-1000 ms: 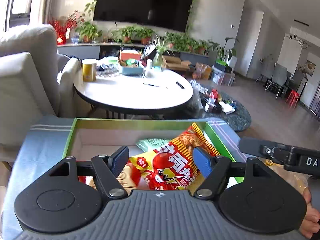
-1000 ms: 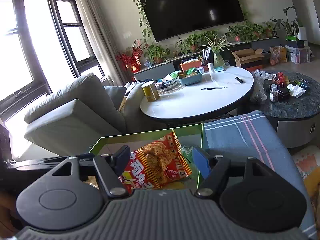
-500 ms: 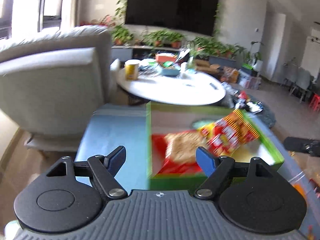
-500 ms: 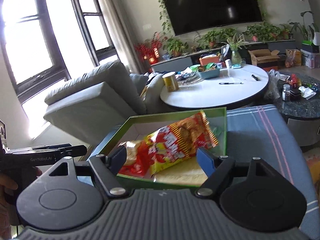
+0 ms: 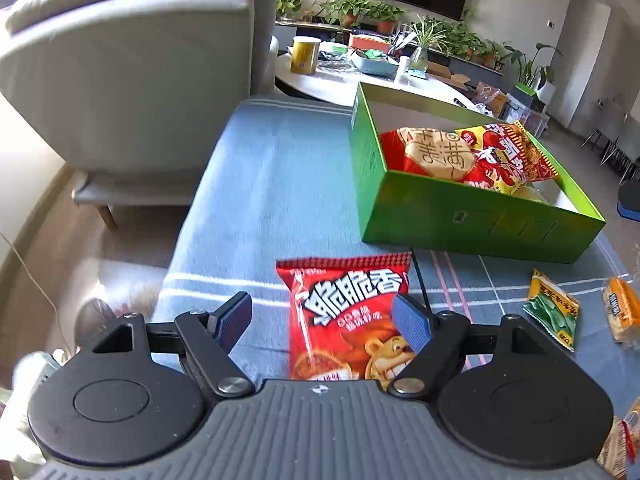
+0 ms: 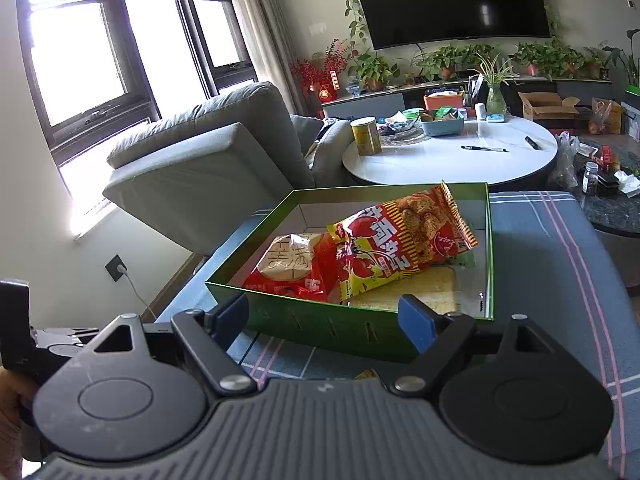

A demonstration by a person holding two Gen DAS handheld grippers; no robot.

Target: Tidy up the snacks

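A green box (image 5: 472, 216) stands on the blue cloth. It holds a red rice-cracker bag (image 5: 428, 154) and a yellow-red lobster snack bag (image 5: 508, 156); the box also shows in the right wrist view (image 6: 332, 328), with both bags (image 6: 296, 266) (image 6: 400, 248) inside. A red snack bag (image 5: 348, 316) lies flat on the cloth in front of the box. My left gripper (image 5: 322, 322) is open and empty, low over that red bag's near part. My right gripper (image 6: 324, 316) is open and empty, just in front of the box's near wall.
A small green packet (image 5: 554, 312) and an orange packet (image 5: 622, 316) lie on the cloth at the right. A grey armchair (image 5: 132, 72) stands at the left. A round white table (image 6: 452, 156) with a yellow can, pens and a bowl stands behind the box.
Both grippers have drawn back from the box. The left one swung left and down and now hangs over the red bag on the cloth. The lobster bag rests in the box.
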